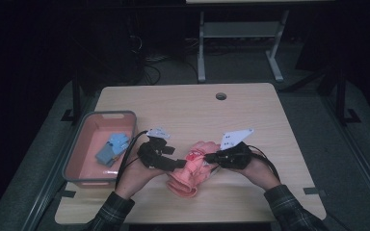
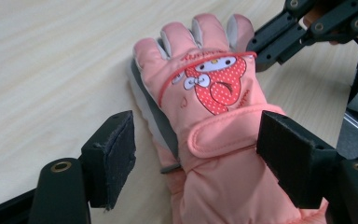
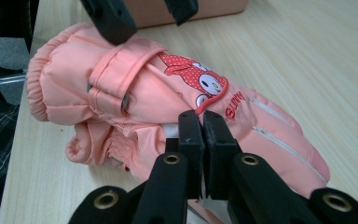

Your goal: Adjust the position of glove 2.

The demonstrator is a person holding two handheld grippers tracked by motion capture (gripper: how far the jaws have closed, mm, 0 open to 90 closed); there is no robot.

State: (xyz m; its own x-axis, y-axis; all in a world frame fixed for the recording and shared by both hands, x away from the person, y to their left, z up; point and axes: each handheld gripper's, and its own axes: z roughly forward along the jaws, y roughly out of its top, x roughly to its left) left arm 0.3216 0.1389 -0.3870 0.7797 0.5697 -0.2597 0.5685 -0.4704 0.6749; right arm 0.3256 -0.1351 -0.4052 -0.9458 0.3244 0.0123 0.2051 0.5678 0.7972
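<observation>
A pair of pink winter gloves lies stacked on the wooden table. The top glove shows a red dotted cartoon patch and a wrist strap. My left gripper is open, one jaw on each side of that strap, above the cuff. Its jaws also hang over the cuff in the right gripper view. My right gripper is shut, its tips pressed against the side of the glove near the fingers. Whether fabric is caught between the pads is unclear. A second cuff pokes out below.
A pink bin holding blue items stands at the table's left edge, just beyond my left hand. A cable hole sits near the far edge. A grey metal stand is on the floor behind the table.
</observation>
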